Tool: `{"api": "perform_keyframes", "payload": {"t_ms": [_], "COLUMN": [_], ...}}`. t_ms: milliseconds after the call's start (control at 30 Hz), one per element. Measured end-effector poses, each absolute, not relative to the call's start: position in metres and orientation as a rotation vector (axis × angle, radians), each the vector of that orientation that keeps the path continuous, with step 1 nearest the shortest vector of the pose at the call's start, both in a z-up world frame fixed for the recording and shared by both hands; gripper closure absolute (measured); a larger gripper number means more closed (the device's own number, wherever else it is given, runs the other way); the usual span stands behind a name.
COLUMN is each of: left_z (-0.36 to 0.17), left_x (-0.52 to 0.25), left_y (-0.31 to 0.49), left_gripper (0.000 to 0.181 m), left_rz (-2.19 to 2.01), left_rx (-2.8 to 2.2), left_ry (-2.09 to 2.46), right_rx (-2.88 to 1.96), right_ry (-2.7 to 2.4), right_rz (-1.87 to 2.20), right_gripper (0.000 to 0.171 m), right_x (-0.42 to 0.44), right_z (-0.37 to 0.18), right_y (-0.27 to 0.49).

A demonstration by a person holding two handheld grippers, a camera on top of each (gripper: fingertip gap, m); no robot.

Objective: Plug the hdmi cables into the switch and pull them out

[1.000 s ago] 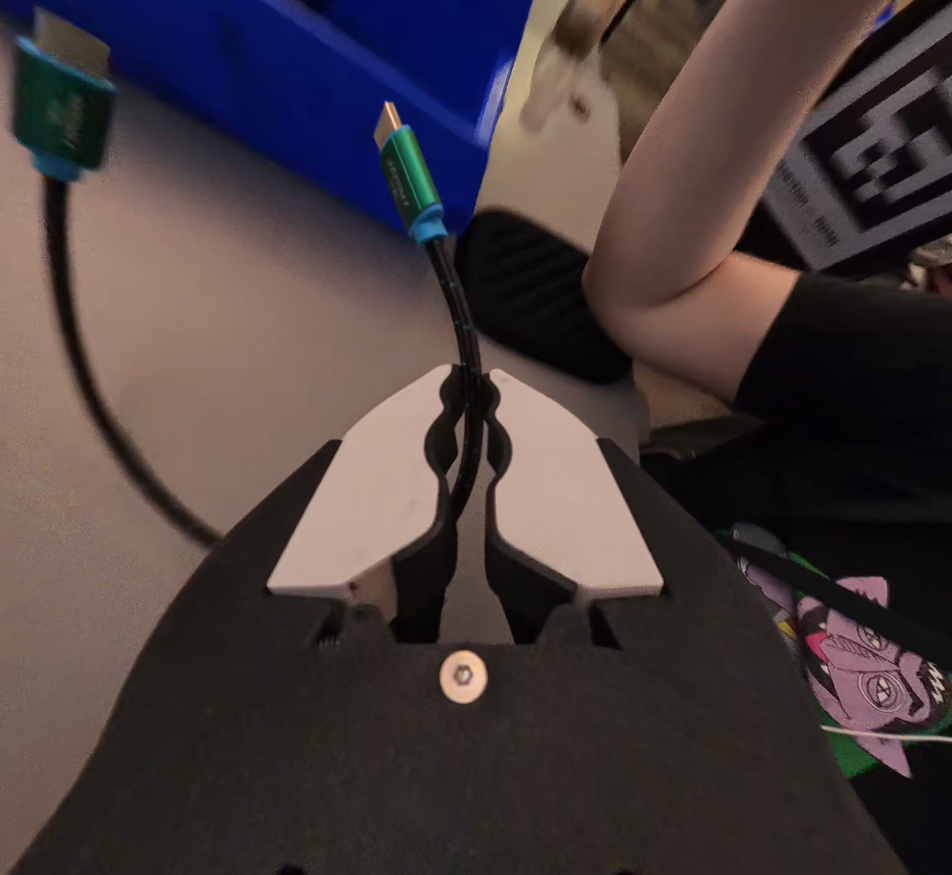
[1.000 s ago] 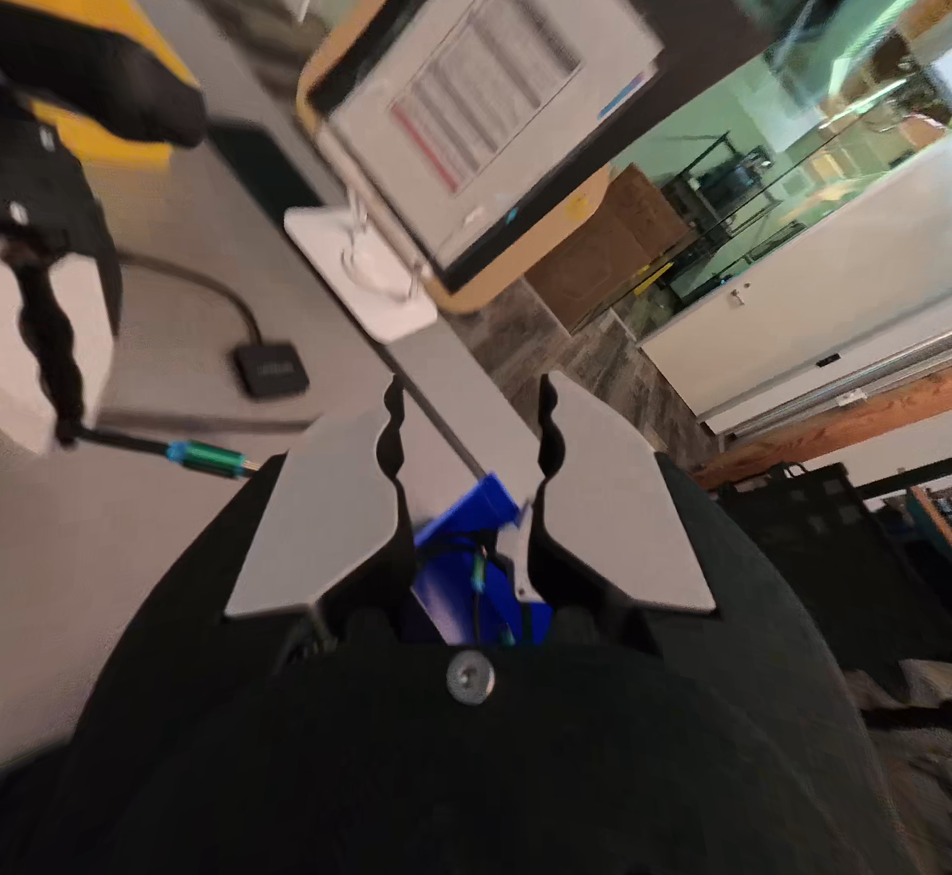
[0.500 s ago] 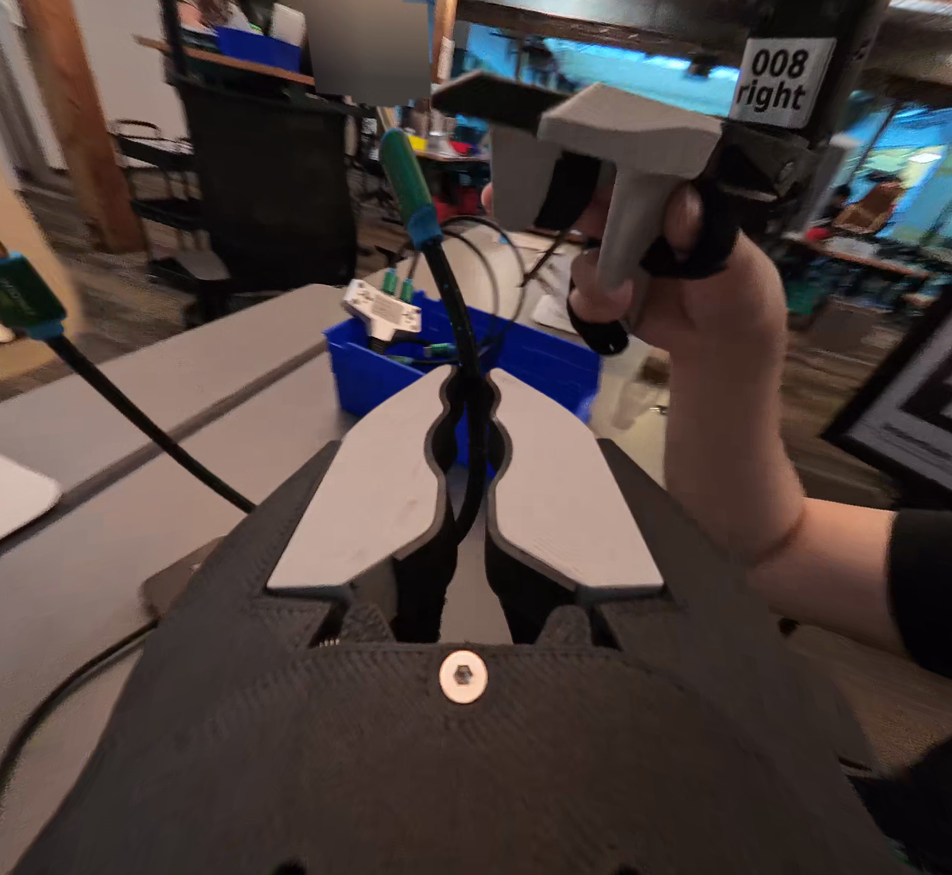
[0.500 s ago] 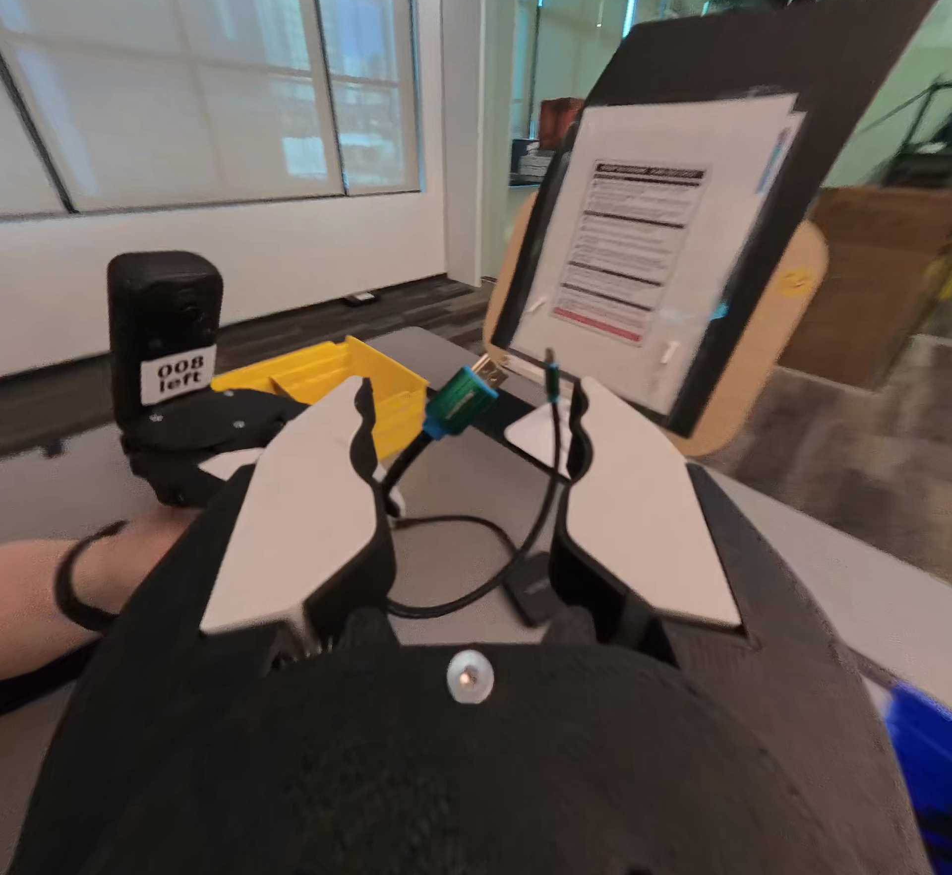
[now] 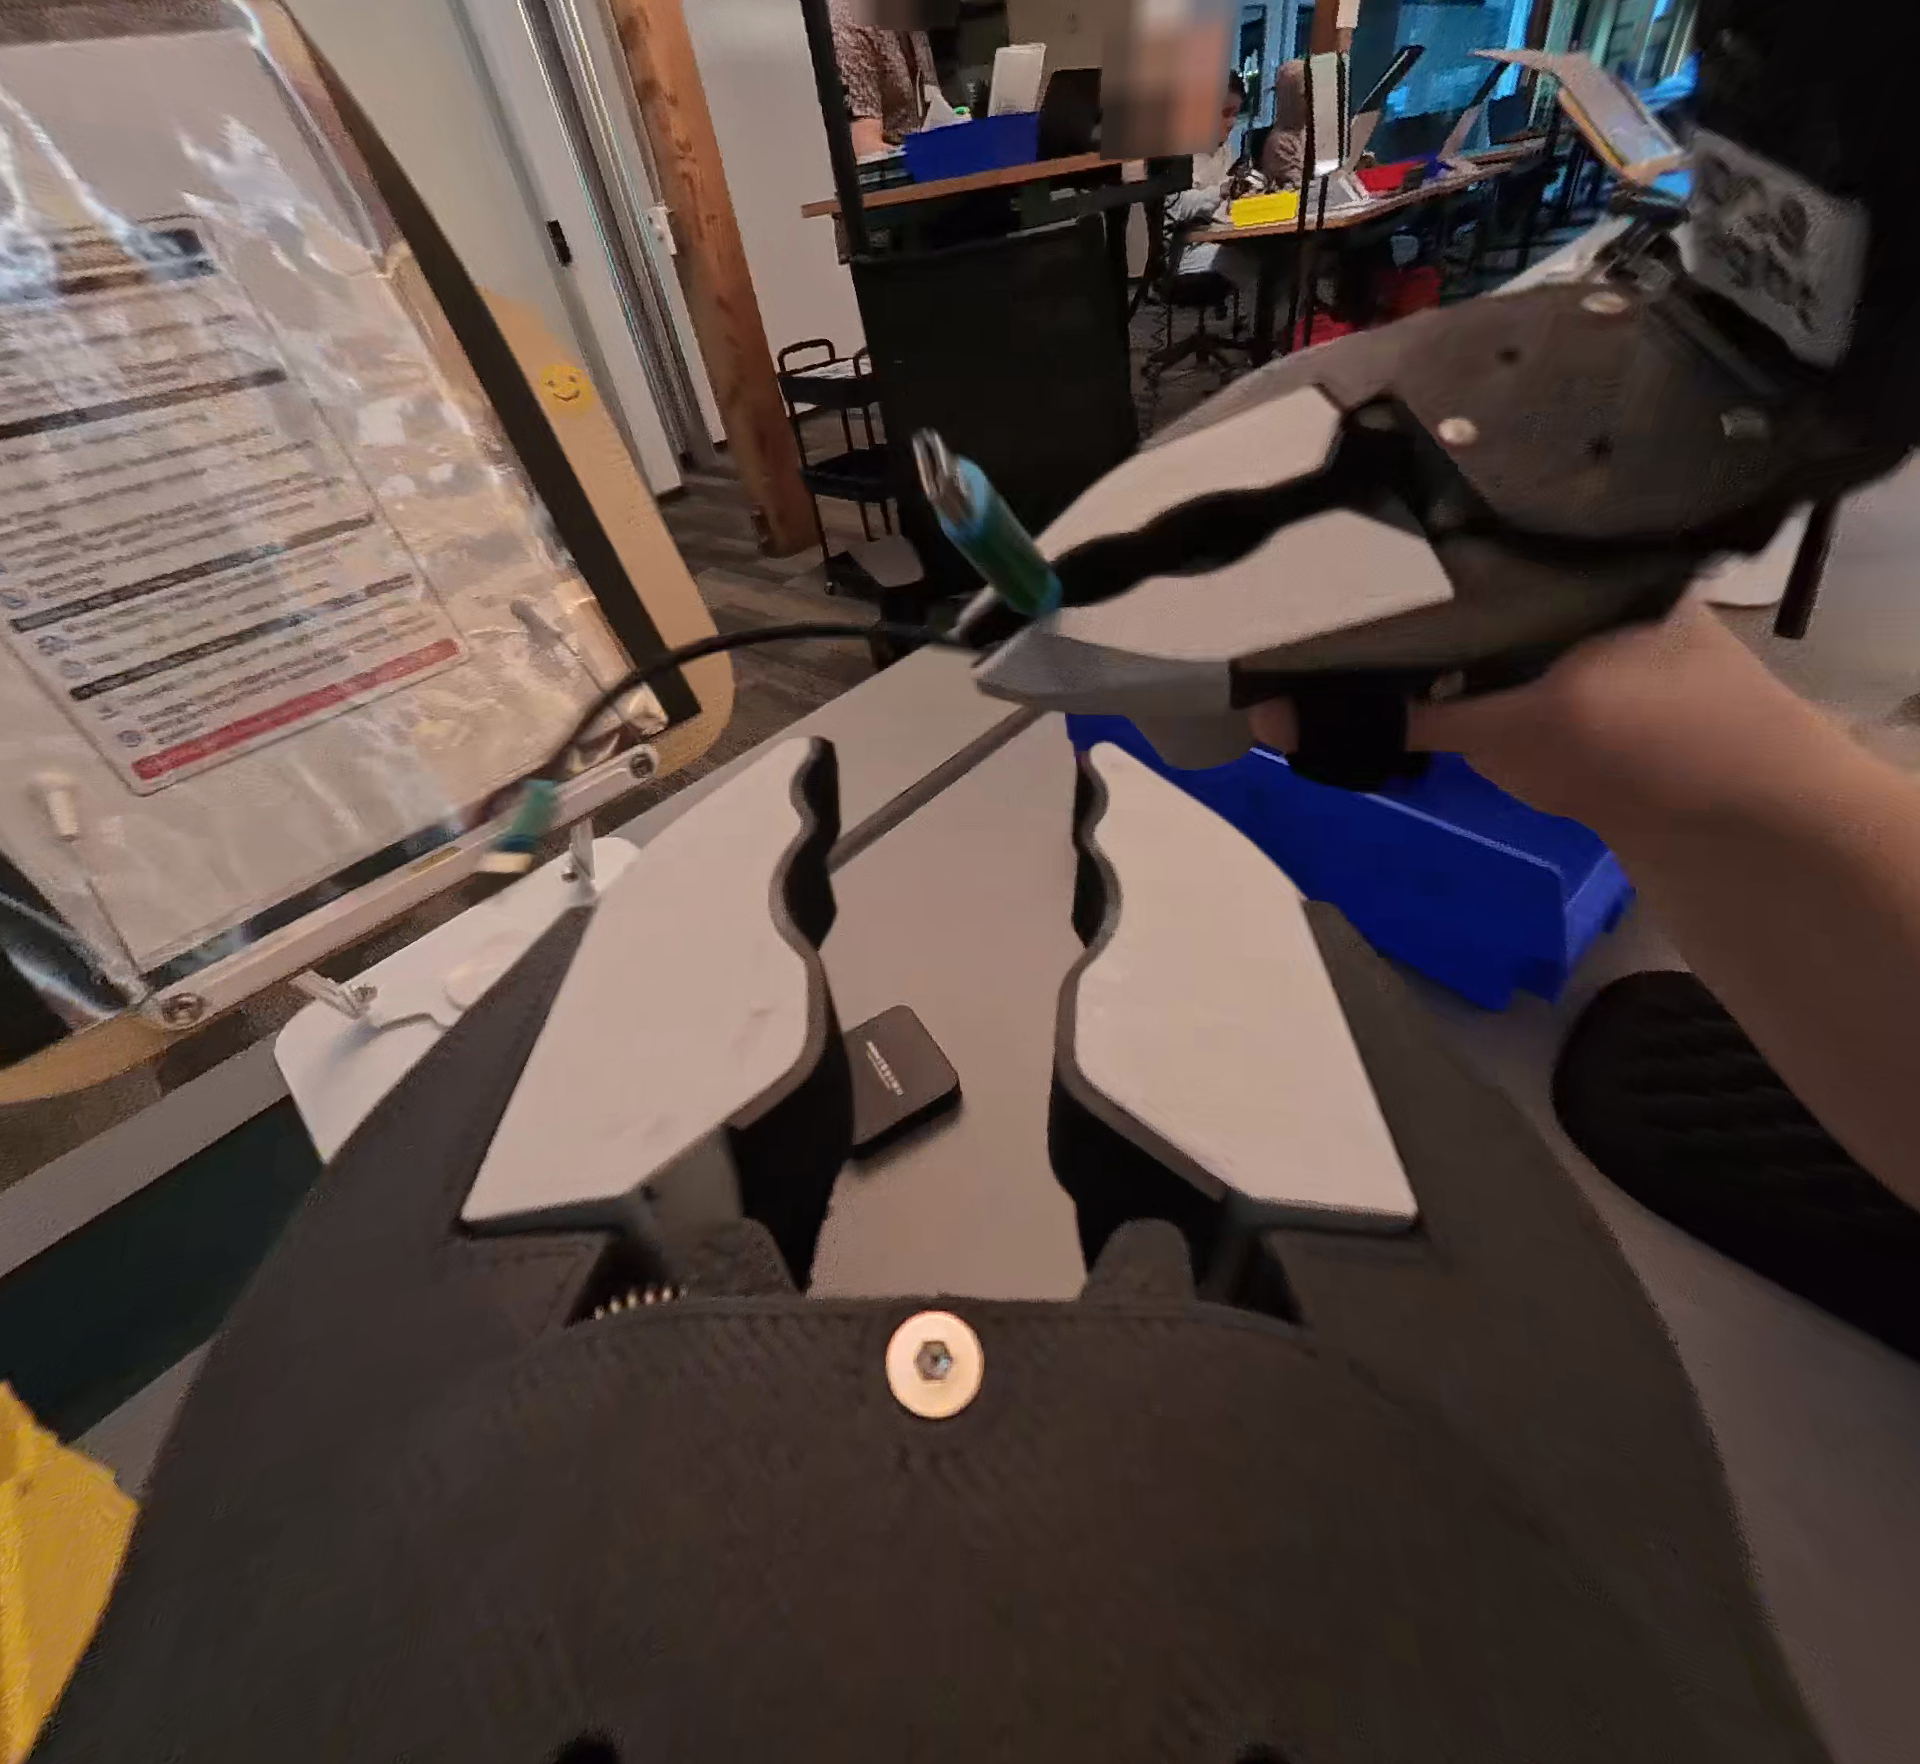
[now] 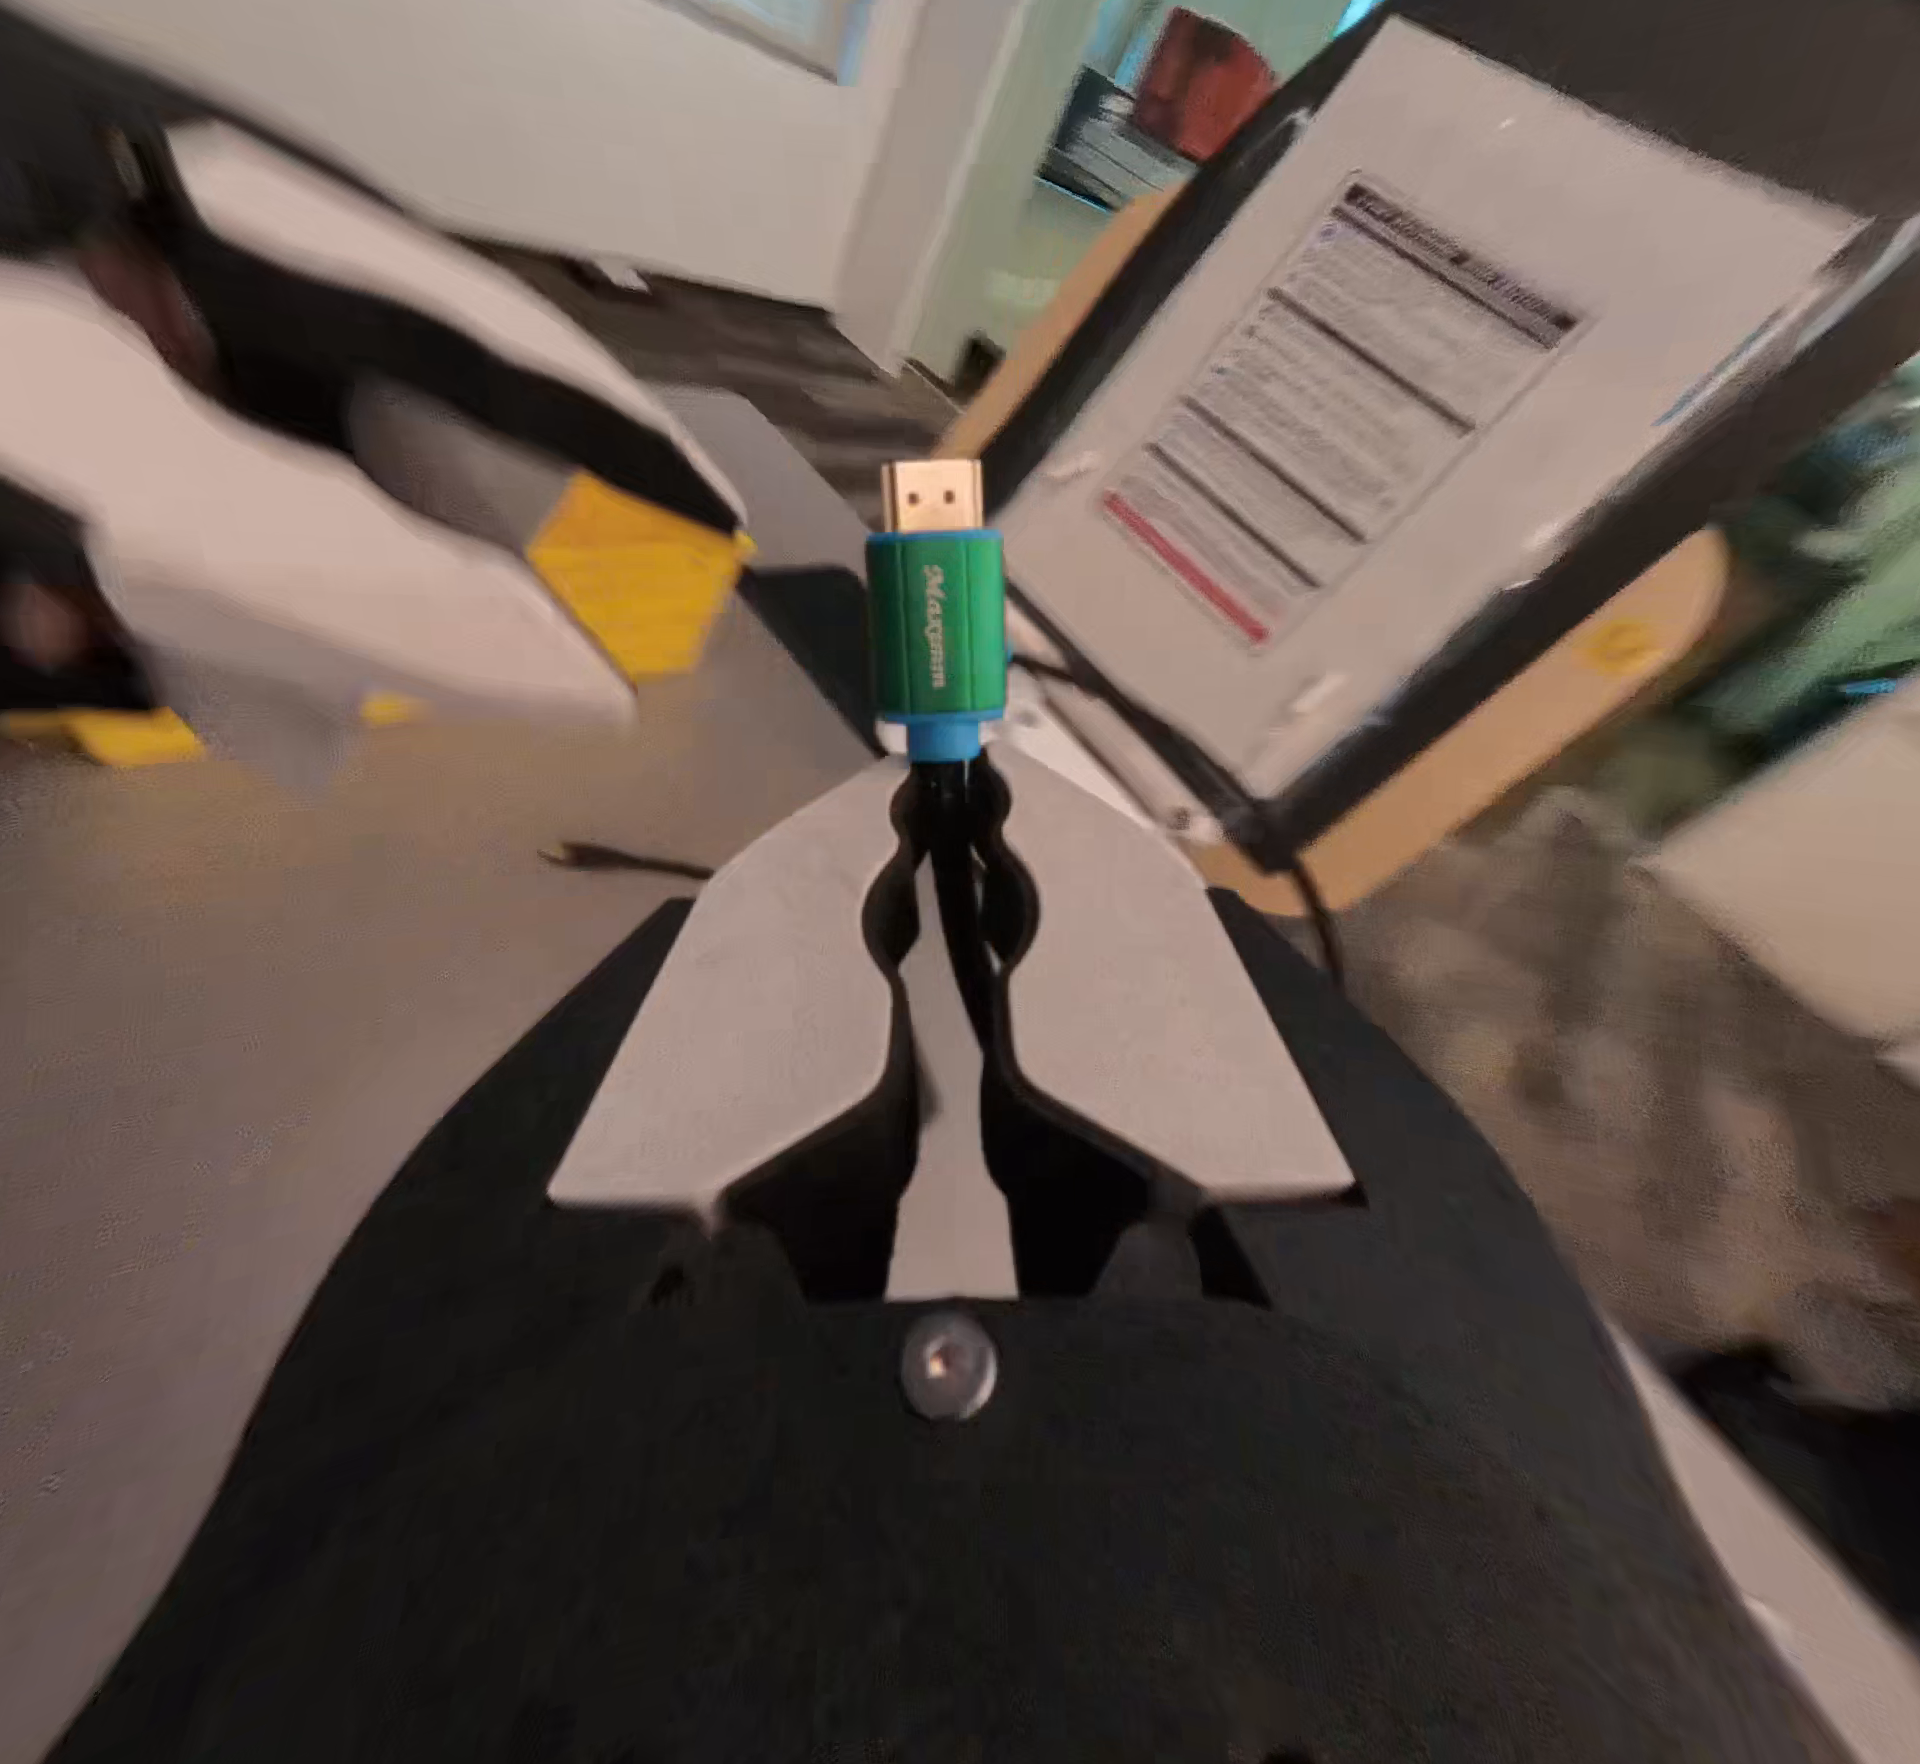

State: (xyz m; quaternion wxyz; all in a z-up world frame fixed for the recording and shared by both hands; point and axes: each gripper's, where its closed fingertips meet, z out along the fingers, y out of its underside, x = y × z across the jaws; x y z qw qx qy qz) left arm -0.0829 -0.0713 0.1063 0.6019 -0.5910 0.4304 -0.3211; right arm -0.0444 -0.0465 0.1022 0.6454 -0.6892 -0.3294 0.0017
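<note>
Right wrist view — right gripper (image 6: 943, 784) clamps the black cable just under its green HDMI plug (image 6: 935, 628), which stands free in the air | left gripper (image 5: 951, 784) gapes, empty | switch (image 5: 899, 1075) on the table between its fingers, apart | progress: this plug is not yet inserted — plugging and pulling remain.

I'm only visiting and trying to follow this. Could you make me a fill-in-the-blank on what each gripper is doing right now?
1. The right gripper is shut on a black cable just below its ____ plug.
2. The left gripper is ____, holding nothing.
3. The small black switch lies on the ____.
4. Under the right gripper sits a ____ bin.

Missing words: green; open; table; blue
</note>
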Motion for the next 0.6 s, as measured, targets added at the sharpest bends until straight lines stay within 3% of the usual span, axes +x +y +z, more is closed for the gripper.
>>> {"api": "perform_keyframes", "payload": {"t_ms": [400,467,500,600], "left_z": [0.115,0.112,0.111,0.104], "left_x": [-0.099,-0.096,-0.095,-0.096], "left_y": [-0.070,-0.076,-0.082,-0.085], "left_gripper": [0.137,0.144,0.159,0.167], "left_rz": [-1.307,-1.418,-1.492,-1.591], "left_rx": [-1.476,-1.484,-1.483,-1.539], "left_ry": [0.982,1.016,1.054,1.082], "right_rx": [-1.304,-1.295,-1.288,-1.275], "right_ry": [-1.033,-1.080,-1.092,-1.117], "right_rz": [-0.383,-0.402,-0.419,-0.467], "right_gripper": [0.167,0.166,0.166,0.166], "right_x": [-0.092,-0.099,-0.101,-0.101], "right_z": [0.101,0.095,0.093,0.089], "right_y": [-0.061,-0.061,-0.061,-0.058]}}
